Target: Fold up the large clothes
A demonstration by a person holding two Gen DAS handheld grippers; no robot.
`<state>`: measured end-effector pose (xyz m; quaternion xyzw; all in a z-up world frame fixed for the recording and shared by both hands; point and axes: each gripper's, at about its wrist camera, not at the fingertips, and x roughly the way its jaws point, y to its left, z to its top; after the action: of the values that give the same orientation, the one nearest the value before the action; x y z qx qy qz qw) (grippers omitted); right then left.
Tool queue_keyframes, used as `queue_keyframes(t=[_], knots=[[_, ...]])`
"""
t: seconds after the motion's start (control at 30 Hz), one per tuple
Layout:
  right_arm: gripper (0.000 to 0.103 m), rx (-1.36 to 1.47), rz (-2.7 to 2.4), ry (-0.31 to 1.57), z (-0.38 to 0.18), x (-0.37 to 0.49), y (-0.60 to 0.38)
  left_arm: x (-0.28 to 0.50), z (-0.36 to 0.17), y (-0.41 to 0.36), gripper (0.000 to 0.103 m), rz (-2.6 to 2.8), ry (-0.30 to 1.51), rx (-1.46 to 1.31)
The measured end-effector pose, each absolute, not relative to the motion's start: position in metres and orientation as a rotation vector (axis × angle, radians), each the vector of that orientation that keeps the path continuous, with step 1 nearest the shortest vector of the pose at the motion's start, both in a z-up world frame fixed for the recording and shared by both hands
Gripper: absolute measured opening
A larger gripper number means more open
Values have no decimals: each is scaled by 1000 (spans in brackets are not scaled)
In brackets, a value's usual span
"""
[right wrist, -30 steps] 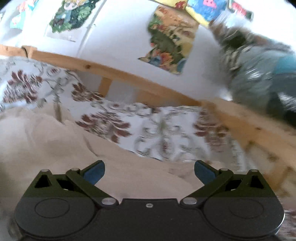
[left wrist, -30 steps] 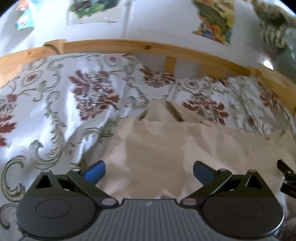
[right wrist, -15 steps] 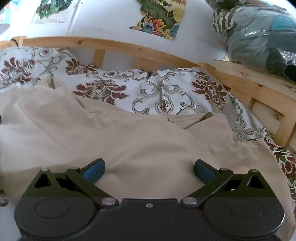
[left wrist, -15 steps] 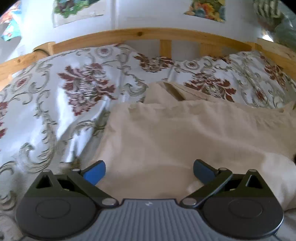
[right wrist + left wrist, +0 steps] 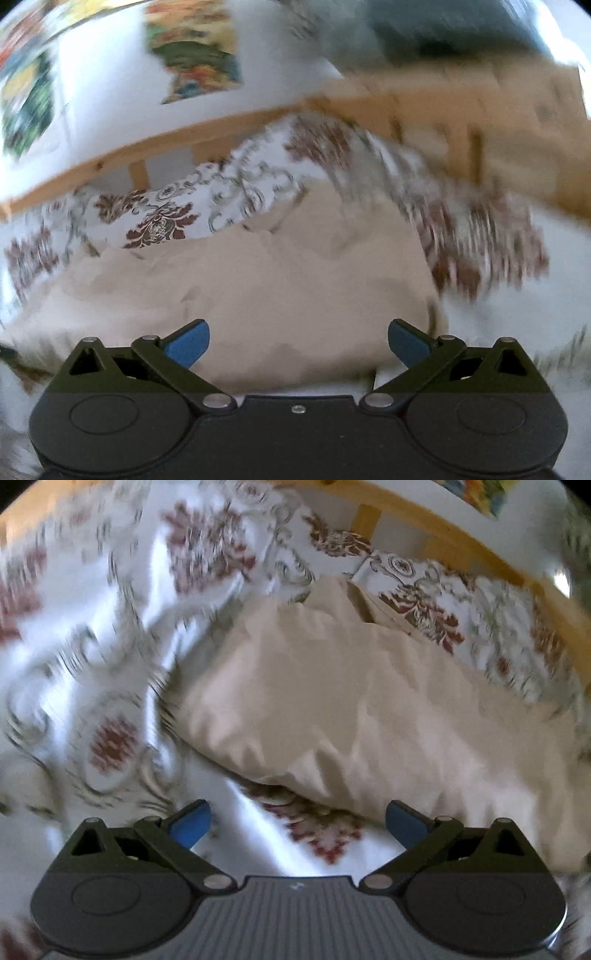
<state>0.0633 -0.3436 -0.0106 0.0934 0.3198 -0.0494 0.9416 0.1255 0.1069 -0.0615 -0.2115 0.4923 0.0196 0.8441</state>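
— Two tongs, both spread wide with nothing between the tips. Start with the left tongs [image 5: 297,821]?

— Its blue pads [image 5: 188,825] sit at 7 and 5 o'clock of the left view, well apart. Between them lies only the bedspread [image 5: 110,646], white with dark red flowers and grey scrolls, which runs from 9 o'clock up to 12. Much of that side is smeared by blur.

— And the garment [image 5: 351,701]?

— Beige cloth, lying rumpled on the bedspread. It fills the middle of the left view and stretches out toward 3 o'clock. Its near edge curls up just beyond the right-hand pad, at about 5 o'clock; whether the pad touches it I cannot tell. A flap stands up at its far end, near 12.

— Behind it?

— A wooden bed rail [image 5: 443,520] from 12 to 2 o'clock, against a white wall.

— Now the right tongs [image 5: 297,341].

— Released too. Here the beige garment [image 5: 258,280] lies straight between and beyond the tips, its near edge just under them. Bedspread [image 5: 166,218] shows at 10 o'clock and, blurred, at 3. The rail [image 5: 110,158] crosses from 9 to 2 o'clock, with posters [image 5: 199,55] on the wall at 11.
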Motion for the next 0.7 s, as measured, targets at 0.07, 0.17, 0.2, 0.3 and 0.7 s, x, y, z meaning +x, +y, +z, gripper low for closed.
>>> queue_keyframes(t=[0.07,0.17,0.2,0.3,0.7], knots=[[102,328,-108,685,-19,65,-357,129,-72,123,102,46,1008,-578],[102,557,-135,726,-33,75,-381,129,-89,151,102,84,959,-787],[102,619,-136,715,-37,78,-388,130,-94,156,102,92,944,-838],[93,701,-183,674,-42,86,-405,132,-100,162,91,114,910,-887],[16,644,-295,642,-40,79,-407,119,-63,163,0,197,774,-773]])
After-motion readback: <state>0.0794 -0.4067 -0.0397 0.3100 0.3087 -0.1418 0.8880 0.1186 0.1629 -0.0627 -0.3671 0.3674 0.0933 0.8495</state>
